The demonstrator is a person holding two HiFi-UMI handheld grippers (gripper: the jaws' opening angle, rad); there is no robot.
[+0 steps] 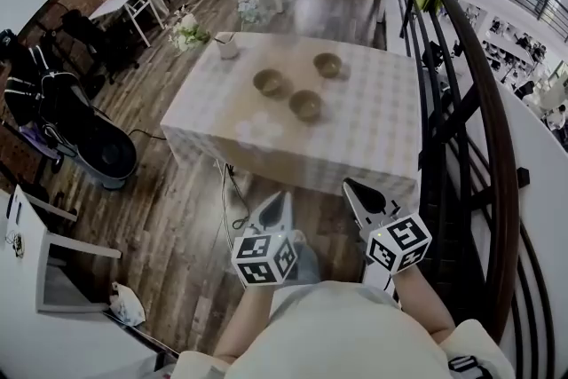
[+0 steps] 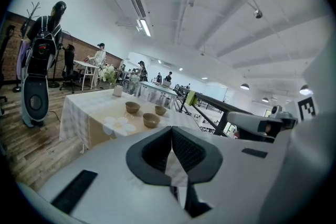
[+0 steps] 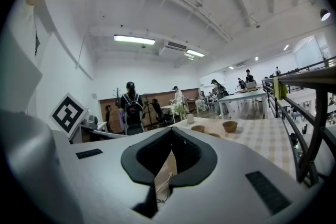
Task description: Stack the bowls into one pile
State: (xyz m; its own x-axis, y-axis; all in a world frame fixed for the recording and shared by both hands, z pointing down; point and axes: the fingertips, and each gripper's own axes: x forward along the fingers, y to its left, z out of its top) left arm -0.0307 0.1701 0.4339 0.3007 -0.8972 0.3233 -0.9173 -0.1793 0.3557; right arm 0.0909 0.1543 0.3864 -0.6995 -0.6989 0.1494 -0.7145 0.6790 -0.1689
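Three brown bowls sit apart from one another on the checked surface [image 1: 373, 133], none stacked yet. The left bowl [image 1: 269, 82] and the far bowl [image 1: 327, 64] lie toward the back, and the near bowl [image 1: 305, 105] is closest to the person, roughly between the other two. A white cup [image 1: 227, 45] stands at the far left corner.

Both claws are held short of the surface's near edge, over the wooden floor, well apart from every bowl. The left claw [image 1: 285, 196] has its jaws pressed together with nothing in them, and it points up toward the bowls. The right claw [image 1: 348, 185] is likewise closed tight and empty, just beside the left one. The dark railing [image 1: 484, 93] runs along its right side.
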